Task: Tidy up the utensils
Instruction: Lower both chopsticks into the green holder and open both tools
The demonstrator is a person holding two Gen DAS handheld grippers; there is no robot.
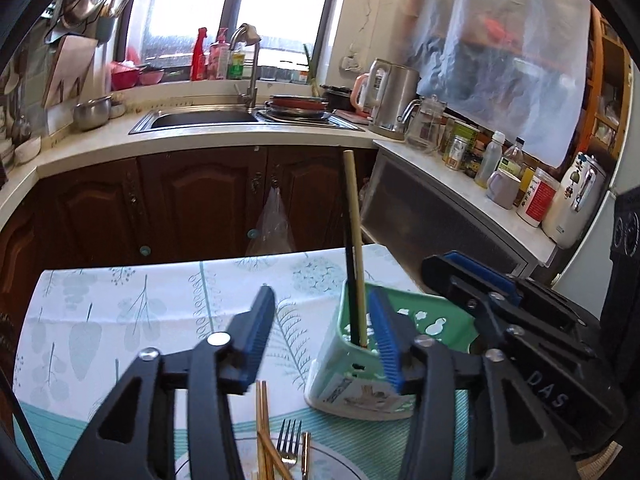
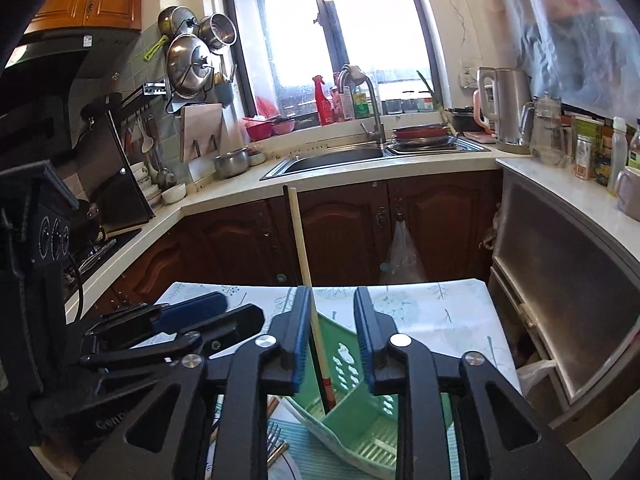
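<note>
Both tongs spread, empty: left tongs [image 1: 322,332] nearest fork [image 1: 291,438] on plate [image 1: 344,460], handle near, holder [image 1: 352,364] right.

Green holder [image 1: 344,364]: glossy perforated plastic. At its twelve o'clock, a pale chopstick [image 1: 354,216], probably matt wood. Fork [image 1: 291,440]: shiny metal. Tablecloth [image 1: 140,312]: printed cloth.

Left gripper [image 1: 322,320]: black plastic arms with cut-out holes.
Left fingers [image 1: 256,330]: blue ribbed pads.
Screws [image 1: 219,338]: round, shiny silver.
Right gripper [image 2: 333,334]: the same black frame, blue ribbed pads, silver screws.
Markings [image 1: 550,394]: white letters "DAS" on its black side.
</note>
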